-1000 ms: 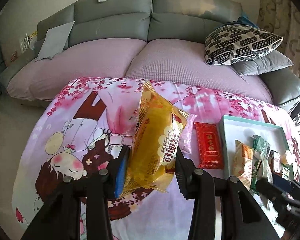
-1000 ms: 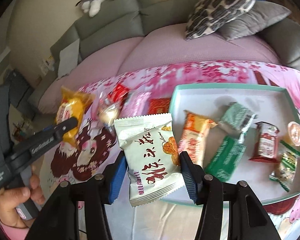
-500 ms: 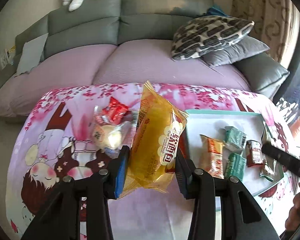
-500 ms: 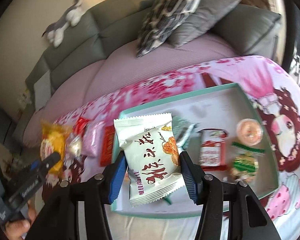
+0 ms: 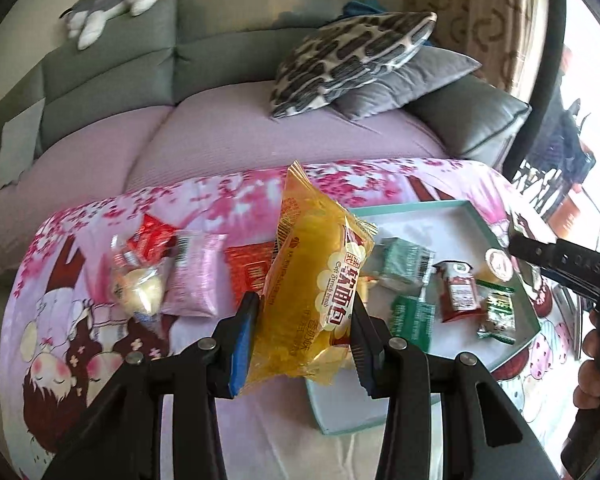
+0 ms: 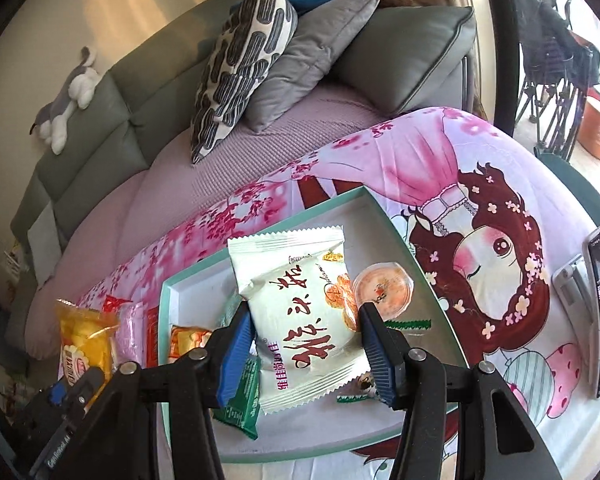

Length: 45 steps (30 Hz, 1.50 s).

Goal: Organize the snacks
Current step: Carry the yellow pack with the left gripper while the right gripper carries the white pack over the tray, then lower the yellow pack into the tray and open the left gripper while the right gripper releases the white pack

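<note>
Over the pink cartoon cloth (image 5: 100, 360), the left gripper (image 5: 300, 332) has swung rightward within the last second, still clamped on the yellow bread packet (image 5: 316, 292), which now hangs above the near-left corner of the teal tray (image 5: 340, 420) (three snacks remain on the cloth beside it). The right gripper (image 6: 306, 344), clamped on the white pastry packet (image 6: 296, 312), has moved over the tray's right half, beside the round jelly cup (image 6: 384, 288). Both packets look ready for release.
</note>
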Available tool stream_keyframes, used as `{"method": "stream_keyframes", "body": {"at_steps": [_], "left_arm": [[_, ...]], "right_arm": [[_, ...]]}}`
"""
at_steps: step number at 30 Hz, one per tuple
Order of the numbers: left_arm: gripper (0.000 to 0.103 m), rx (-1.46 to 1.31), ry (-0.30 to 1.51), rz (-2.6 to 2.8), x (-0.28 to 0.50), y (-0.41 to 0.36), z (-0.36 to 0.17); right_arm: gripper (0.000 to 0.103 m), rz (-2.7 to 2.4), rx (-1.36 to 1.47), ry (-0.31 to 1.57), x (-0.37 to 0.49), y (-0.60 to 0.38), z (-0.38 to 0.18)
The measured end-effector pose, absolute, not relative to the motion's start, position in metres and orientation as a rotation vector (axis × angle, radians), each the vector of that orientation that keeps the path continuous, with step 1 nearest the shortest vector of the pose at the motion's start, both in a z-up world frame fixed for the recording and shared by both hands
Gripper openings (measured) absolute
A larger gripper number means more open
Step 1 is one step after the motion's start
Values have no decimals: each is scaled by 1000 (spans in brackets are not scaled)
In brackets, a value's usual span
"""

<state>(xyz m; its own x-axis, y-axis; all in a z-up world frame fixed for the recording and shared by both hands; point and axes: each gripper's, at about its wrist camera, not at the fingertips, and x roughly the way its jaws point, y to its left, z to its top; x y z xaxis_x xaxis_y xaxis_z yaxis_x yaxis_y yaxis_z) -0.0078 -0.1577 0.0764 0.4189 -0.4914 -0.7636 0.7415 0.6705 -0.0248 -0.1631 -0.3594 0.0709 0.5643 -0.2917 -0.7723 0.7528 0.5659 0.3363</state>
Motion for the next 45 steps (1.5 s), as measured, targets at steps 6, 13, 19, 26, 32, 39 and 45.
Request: {"method": "stream_keyframes", "body": {"at_steps": [6,13,19,26,32,39,45], "left_arm": [[44,351,837,-831,-9,-174,71],[44,322,856,-886,-1,-195,60],[44,292,861,-913,10,-209,53],[45,261,901,-916,25,-227,42],[45,266,906,-922,31,-244,32],[45,274,909,-934,33,-252,24],[44,280,923,-924,35,-252,23]], "right_arm": [[56,-676,710,713,-157,-365,65],[56,-671,700,710,-144,-373,56],[56,-656,706,719,-134,-378,42],[56,-664,736,710,-132,-385,28],[56,-659,716,711,-126,-384,22],[56,-664,708,728,-123,-384,16],[57,-666,703,763,-118,-381,12]]}}
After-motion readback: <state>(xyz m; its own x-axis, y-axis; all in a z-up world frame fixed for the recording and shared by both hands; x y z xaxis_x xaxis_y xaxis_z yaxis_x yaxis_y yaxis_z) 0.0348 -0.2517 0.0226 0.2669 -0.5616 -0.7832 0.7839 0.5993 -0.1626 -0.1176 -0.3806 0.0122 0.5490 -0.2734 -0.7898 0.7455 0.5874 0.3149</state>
